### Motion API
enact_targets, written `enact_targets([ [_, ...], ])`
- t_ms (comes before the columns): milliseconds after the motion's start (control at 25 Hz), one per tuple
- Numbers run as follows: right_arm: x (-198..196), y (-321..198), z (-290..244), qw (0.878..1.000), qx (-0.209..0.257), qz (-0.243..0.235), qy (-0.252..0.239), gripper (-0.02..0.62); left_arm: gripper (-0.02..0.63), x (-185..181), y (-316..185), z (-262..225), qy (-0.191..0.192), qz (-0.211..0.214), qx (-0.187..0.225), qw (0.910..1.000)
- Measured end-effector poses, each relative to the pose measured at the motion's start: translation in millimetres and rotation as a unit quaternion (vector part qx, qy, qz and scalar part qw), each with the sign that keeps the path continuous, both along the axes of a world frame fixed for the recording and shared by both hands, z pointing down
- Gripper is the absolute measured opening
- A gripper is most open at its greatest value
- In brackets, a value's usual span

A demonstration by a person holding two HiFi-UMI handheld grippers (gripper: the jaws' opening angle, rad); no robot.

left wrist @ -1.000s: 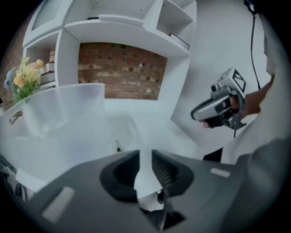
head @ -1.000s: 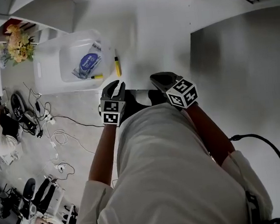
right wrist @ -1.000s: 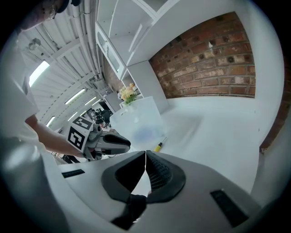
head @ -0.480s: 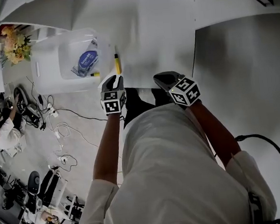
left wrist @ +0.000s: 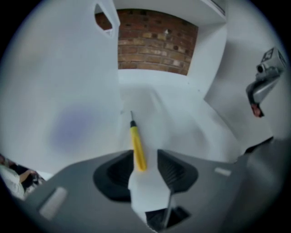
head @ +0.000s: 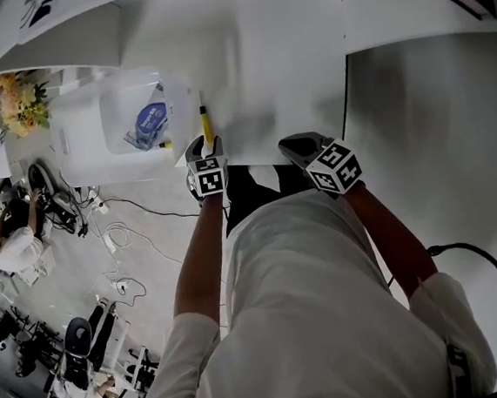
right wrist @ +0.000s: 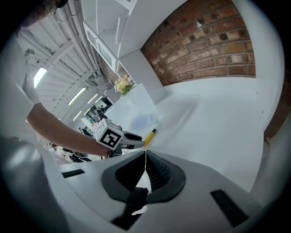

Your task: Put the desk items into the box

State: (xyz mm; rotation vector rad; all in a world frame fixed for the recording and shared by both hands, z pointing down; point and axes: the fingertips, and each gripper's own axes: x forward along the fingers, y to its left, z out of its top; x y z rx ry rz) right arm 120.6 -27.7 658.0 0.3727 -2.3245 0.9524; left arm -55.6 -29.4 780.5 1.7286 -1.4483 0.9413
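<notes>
Yellow pen [head: 206, 123] with a dark thin tip, lying flat on the white desk [head: 269, 52], tip pointing away, just beside the box's right wall, translucent white box [head: 77, 140], open-topped, holding a blue packet [head: 149, 117] and a small yellow item [head: 166, 144]

The pen [left wrist: 137, 150] is yellow, the desk [head: 279, 59] white, the wall [left wrist: 154, 41] red-brown brick.

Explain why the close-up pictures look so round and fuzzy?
Left gripper view: wide-angle lens, dark rounded corners, the yellow pen slightly blurred. Right gripper view: same bulging, the brick wall looks curved, yet sharper. Head view: the white desk is bright and washed out.
</notes>
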Motion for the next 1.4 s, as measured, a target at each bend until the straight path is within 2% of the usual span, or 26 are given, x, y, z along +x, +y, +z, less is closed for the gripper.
enact_targets([
  [160, 5.2, -2.7, 2.2, 1.0, -0.004, -0.003, 0.004, 0.003, 0.158, -1.9, -4.5, 14.9, -0.015, -0.02, -0.002, 0.9997],
  [400, 2.7, -8.2, 9.6, 1.0, -0.008, -0.011, 0.011, 0.003, 0.158, 1.7, -5.3, 30.2, 0.004, -0.03, -0.031, 0.999],
  [560, 1.4, -8.7, 14.5, 1.0, -0.008, -0.019, 0.014, 0.003, 0.155, 2.2, -5.7, 31.3, -0.002, -0.03, -0.026, 0.9992],
  [720, -2.4, -7.9, 18.3, 1.0, -0.01, -0.022, 0.014, 0.003, 0.075, -0.1, -5.5, 32.0, -0.011, -0.042, -0.032, 0.9985],
  [840, -3.2, -5.2, 17.3, 1.0, -0.009, -0.025, 0.015, 0.003, 0.072, 3.9, -4.3, 28.7, -0.003, -0.036, -0.039, 0.9986],
  [1160, -9.5, -4.2, 13.2, 1.0, -0.003, -0.023, 0.011, 0.003, 0.071, 11.3, -3.0, 5.0, 0.018, -0.027, -0.025, 0.9992],
  [1400, -16.8, -2.4, 12.1, 1.0, -0.003, -0.025, 0.009, 0.003, 0.071, 21.7, -0.5, -10.7, 0.025, -0.005, -0.016, 0.9995],
])
